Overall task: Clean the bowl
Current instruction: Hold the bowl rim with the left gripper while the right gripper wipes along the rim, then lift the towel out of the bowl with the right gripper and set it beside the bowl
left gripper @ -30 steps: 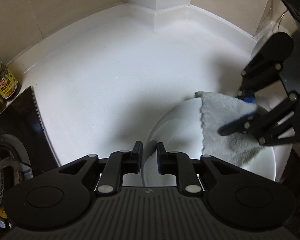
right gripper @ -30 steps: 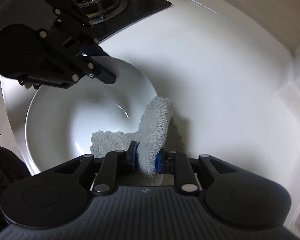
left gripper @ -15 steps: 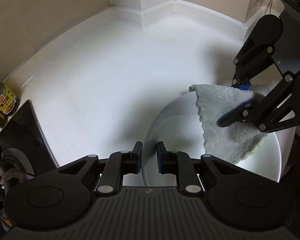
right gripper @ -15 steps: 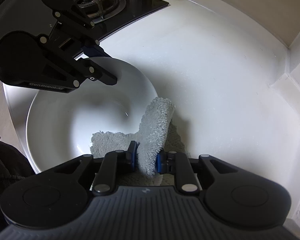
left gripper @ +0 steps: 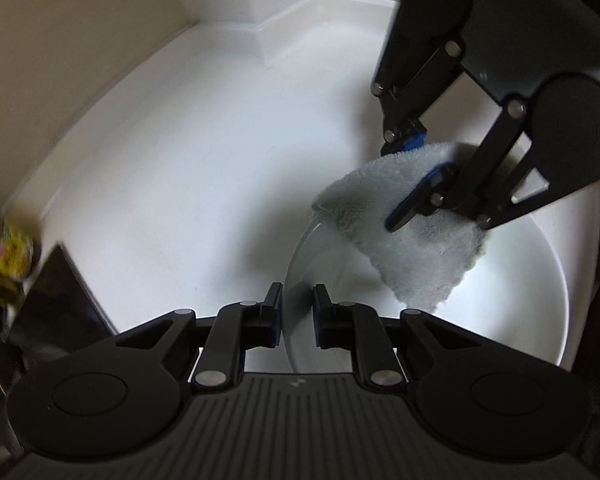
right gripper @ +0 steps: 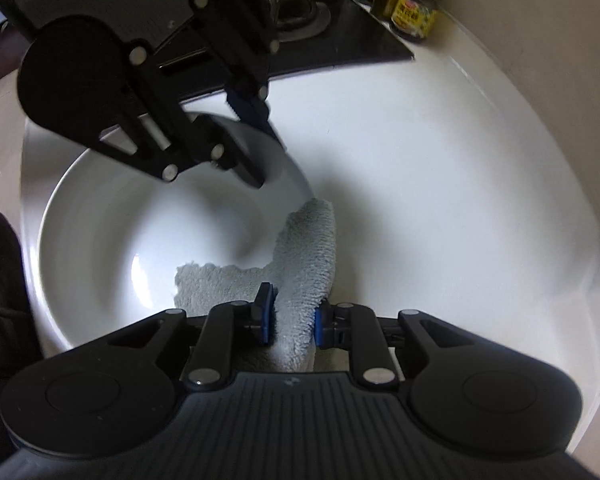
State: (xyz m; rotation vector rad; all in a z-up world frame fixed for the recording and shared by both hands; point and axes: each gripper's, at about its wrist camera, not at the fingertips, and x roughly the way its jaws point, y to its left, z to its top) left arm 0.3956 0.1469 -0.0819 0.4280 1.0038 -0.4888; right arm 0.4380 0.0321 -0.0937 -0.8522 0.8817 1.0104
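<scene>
Left gripper is pinched on the near rim of the white bowl, which sits on the white counter beside the stove, while the right gripper is clamped on a fold of the grey cloth draped over the rim into the bowl. To wipe well, I'd say keep the rim grip firm so the bowl can't spin or skid. Press the cloth flat against the inner wall and sweep round, rather than dragging just 1 corner.

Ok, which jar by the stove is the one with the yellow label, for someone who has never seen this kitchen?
Start at the black gas hob at the far end of the white countertop. Several bottles and jars stand along its back edge by the wall. The yellow-labelled jar is the short, squat one nearest the open counter; its neighbours are taller, darker bottles.
</scene>
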